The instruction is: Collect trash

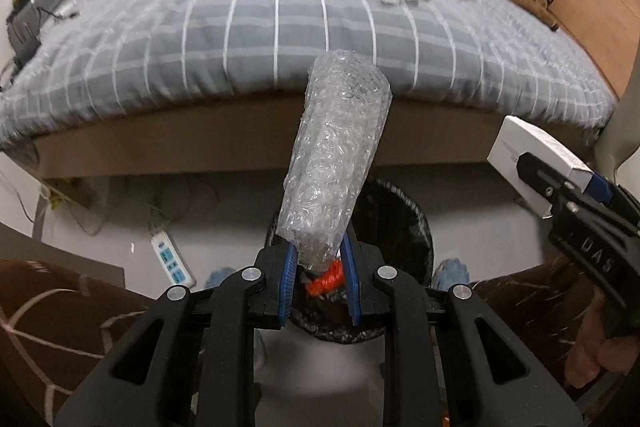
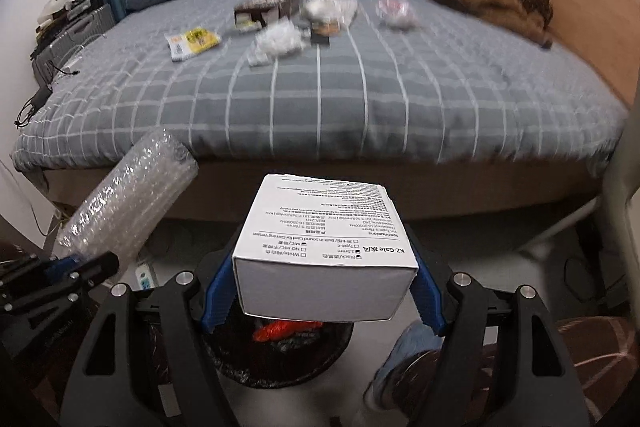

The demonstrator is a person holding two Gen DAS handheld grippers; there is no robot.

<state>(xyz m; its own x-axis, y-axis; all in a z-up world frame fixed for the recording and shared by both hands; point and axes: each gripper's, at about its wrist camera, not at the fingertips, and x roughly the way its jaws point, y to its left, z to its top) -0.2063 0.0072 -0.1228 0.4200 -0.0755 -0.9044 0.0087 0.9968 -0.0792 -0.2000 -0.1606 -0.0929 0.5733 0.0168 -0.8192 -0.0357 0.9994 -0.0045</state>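
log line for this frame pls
left claw: shut on bubble wrap roll | right claw: shut on white box | both above trash bin | bed: litter left

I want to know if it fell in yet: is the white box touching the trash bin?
Apart. The right wrist view shows the white box clamped above the trash bin.
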